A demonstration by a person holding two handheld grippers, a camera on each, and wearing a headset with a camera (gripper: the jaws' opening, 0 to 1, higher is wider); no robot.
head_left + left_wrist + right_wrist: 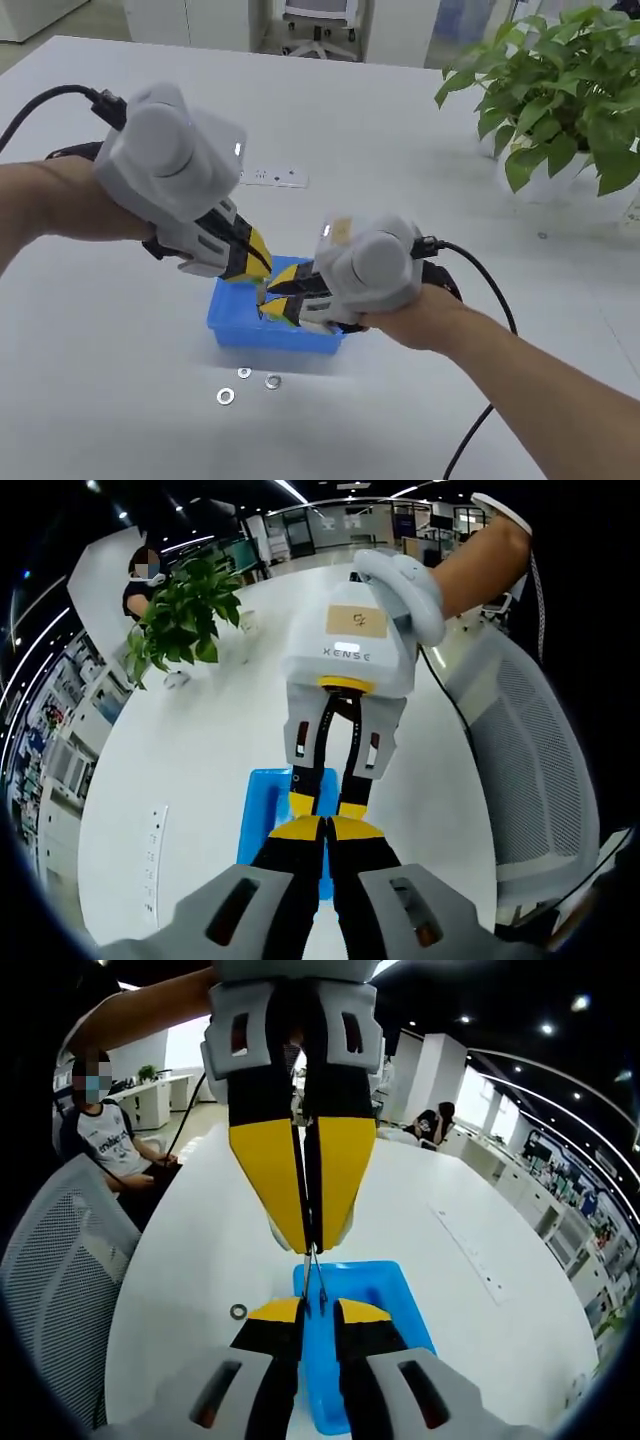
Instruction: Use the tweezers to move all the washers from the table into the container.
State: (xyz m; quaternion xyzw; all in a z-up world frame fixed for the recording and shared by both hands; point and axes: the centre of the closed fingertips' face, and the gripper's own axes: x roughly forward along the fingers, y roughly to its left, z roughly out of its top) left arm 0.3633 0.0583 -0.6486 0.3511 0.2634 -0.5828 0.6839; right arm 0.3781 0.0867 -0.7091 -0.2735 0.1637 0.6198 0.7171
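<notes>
Over the blue container [232,322] my two grippers meet tip to tip. The left gripper [262,272] comes in from the left and is shut on thin metal tweezers [313,1275]. Their two tines run from its yellow fingers [265,1175] down into the narrow gap of the right gripper [320,1312], which closes on them from the opposite side. In the left gripper view my own jaws [328,830] are pressed together, facing the right gripper [328,802] above the container [262,810]. Three washers [244,373] [273,381] [225,396] lie on the white table in front of the container; one washer [238,1312] shows beside the container [375,1290].
A potted plant [560,100] stands at the back right of the table, and a flush power socket strip [270,177] lies behind the grippers. Cables trail from both grippers. A mesh office chair [540,760] stands by the table's near side.
</notes>
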